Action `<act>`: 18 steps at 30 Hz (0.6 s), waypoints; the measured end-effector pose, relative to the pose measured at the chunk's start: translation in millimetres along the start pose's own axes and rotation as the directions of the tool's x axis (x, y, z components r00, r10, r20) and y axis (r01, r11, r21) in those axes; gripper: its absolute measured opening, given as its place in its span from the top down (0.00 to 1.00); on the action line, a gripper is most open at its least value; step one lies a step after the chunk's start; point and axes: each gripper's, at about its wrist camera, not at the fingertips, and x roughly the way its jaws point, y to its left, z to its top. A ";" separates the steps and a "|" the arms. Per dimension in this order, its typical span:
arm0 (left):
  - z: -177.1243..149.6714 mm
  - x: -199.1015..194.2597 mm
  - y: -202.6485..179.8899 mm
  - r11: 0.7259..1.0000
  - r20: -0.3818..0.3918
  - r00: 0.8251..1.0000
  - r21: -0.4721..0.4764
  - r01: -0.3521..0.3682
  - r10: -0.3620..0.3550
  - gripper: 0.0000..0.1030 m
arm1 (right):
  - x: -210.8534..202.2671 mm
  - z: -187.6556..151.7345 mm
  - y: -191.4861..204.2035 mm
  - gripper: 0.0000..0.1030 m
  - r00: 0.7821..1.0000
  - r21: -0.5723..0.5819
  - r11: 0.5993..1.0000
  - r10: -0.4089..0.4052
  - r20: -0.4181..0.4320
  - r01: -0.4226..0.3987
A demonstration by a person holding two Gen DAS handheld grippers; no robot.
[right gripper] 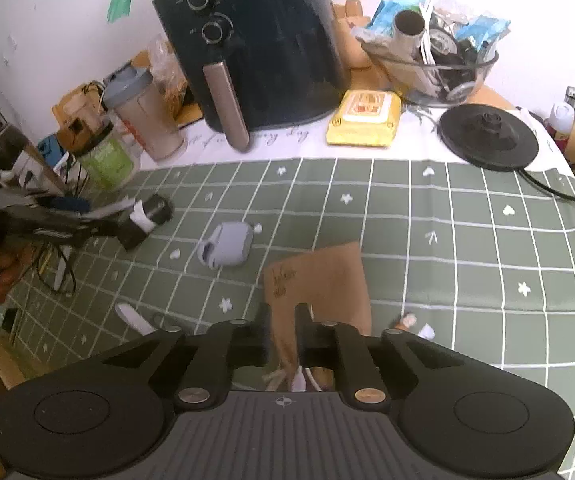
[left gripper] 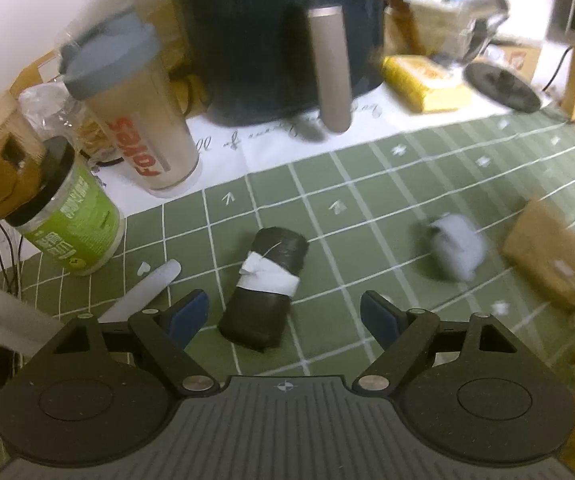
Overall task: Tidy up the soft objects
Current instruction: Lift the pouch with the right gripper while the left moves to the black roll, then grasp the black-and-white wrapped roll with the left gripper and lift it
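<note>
1 black roll (left gripper: pixel 264 288), 1 grey pouch (right gripper: pixel 228 245) (both lying), 1 paper bag (right gripper: pixel 319 280).

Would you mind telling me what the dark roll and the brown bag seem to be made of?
Dark roll: probably thin black plastic film, slightly glossy and creased, banded with white paper or tape. Brown bag: matte kraft paper, apparently, flat with crisp edges.

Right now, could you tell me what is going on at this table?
A person is tidying soft items with two handheld grippers. The left gripper is open, with the black roll with a white band lying between its fingers, not yet gripped. The right gripper has its narrowly parted fingers either side of the brown paper bag. A small grey pouch lies on the green checked cloth.
</note>
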 end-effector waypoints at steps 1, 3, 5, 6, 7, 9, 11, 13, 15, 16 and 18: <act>-0.1 6.7 0.0 1.000 -0.002 1.000 0.005 -0.004 0.004 0.19 | -0.5 -1.9 0.0 0.69 1.000 -0.004 1.000 -0.004 -0.003 0.004; -0.3 18.1 0.5 1.000 -0.006 1.000 0.011 -0.016 0.016 0.19 | -1.4 -6.0 -1.8 0.61 1.000 0.001 1.000 -0.007 -0.010 0.007; -0.1 27.4 0.9 1.000 -0.010 1.000 0.015 -0.016 0.016 0.19 | -1.6 -8.5 -4.2 0.57 1.000 0.009 1.000 -0.003 -0.018 0.003; 0.1 30.7 1.0 1.000 -0.010 1.000 0.018 -0.015 0.016 0.20 | -1.3 -9.9 -5.1 0.57 1.000 0.012 1.000 -0.002 -0.024 0.002; 0.0 34.7 1.4 1.000 -0.015 1.000 0.020 -0.017 0.017 0.22 | -0.8 -11.1 -5.8 0.57 1.000 0.011 1.000 -0.003 -0.029 0.003; 0.5 41.8 2.1 1.000 -0.034 0.999 0.018 -0.016 0.016 0.35 | 1.6 -12.9 -6.7 0.57 0.999 0.010 1.000 -0.004 -0.039 0.004; 0.4 47.6 2.5 0.999 -0.058 0.998 0.020 -0.032 0.033 0.52 | 5.8 -13.3 -7.1 0.57 0.999 0.011 1.000 -0.002 -0.050 0.002; -0.1 50.8 3.9 0.998 -0.073 0.996 0.030 -0.050 0.052 0.60 | 11.5 -13.6 -6.3 0.57 0.998 0.004 1.000 -0.004 -0.062 0.005; 0.0 49.2 6.1 0.999 -0.080 0.996 0.022 -0.039 0.040 0.61 | 17.9 -13.2 -3.9 0.57 0.997 -0.013 1.000 -0.010 -0.070 0.009; 0.2 48.3 6.6 0.999 -0.088 0.996 0.018 -0.034 0.035 0.61 | 21.0 -12.8 -2.2 0.57 0.997 -0.020 1.000 -0.015 -0.071 0.013; 0.2 45.2 6.7 1.000 -0.096 0.995 0.014 -0.018 0.019 0.62 | 27.4 -11.9 -0.2 0.58 0.997 -0.028 0.999 -0.023 -0.074 0.021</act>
